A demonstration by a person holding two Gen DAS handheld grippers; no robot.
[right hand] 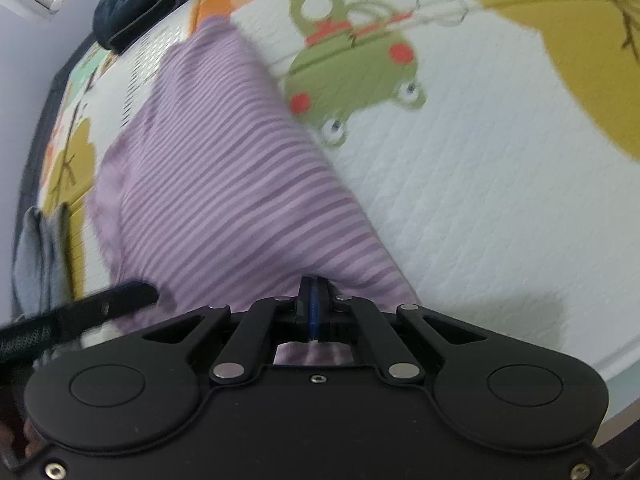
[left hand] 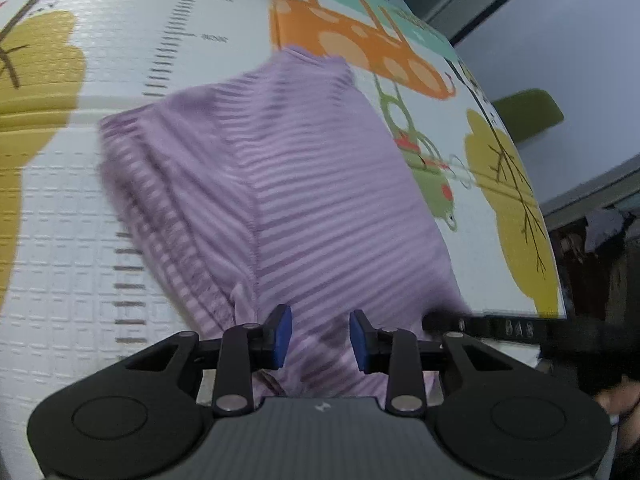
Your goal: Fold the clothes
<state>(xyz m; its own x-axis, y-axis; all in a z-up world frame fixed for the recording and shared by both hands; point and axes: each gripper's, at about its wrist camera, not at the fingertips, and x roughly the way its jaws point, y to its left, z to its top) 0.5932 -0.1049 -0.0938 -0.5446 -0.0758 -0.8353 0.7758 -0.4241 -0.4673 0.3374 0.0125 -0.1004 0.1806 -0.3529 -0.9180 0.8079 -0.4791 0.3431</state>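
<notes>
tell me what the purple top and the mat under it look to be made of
Purple top: soft ribbed knit fabric, matte, going by its raised stripes, stitched seam and limp folds. Mat: probably foam or vinyl with a printed, slightly glossy skin; its embossed grid texture and cartoon print suggest a play mat.

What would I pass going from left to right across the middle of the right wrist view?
Grey cloth at the mat's edge → yellow tree print → purple striped garment → green frog print → plain white mat.
</notes>
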